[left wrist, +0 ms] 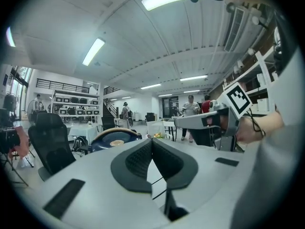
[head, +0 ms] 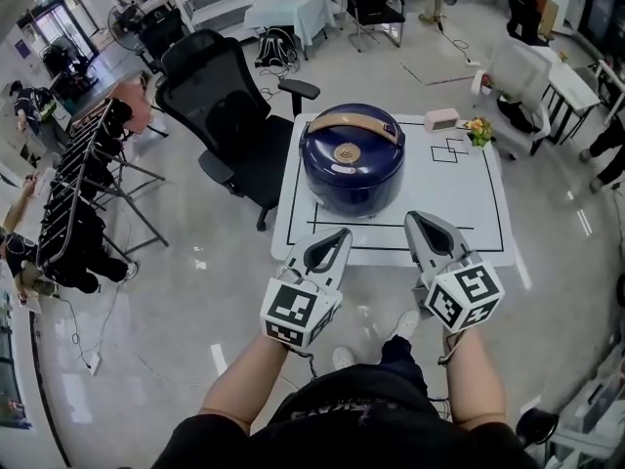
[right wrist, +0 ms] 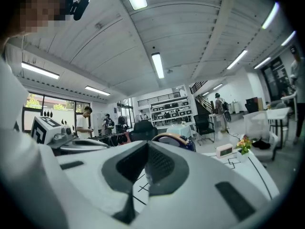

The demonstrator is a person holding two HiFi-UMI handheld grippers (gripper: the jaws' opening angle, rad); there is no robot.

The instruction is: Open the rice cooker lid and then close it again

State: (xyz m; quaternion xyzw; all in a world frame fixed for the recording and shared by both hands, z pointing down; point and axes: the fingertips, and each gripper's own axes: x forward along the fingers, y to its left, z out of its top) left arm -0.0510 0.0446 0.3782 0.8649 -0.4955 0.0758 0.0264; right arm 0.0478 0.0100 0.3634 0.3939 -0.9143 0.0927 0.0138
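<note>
Left gripper (head: 340, 234): held low in front of the body, jaws pressed together, nothing caught between them
Right gripper (head: 416, 219): same deal, jaws closed up and empty, dark ribbed pads seen meeting in its own view
Rice cooker (head: 352, 169): parked on the white table (head: 469, 213), lid (head: 337, 156) down, straight ahead of both grippers and roughly centred between them, not touched by either
Nearer hand: pretty much a tie, no clear winner can be called
Handle (head: 354, 125): tan band laid over the lid, long axis running left to right, slightly tilted
Finish: squat round body, glossy dark blue, small round knob in the lid's middle
Table top: matte white, marked out with thin black lines
Next move: a forward reach is probably needed
</note>
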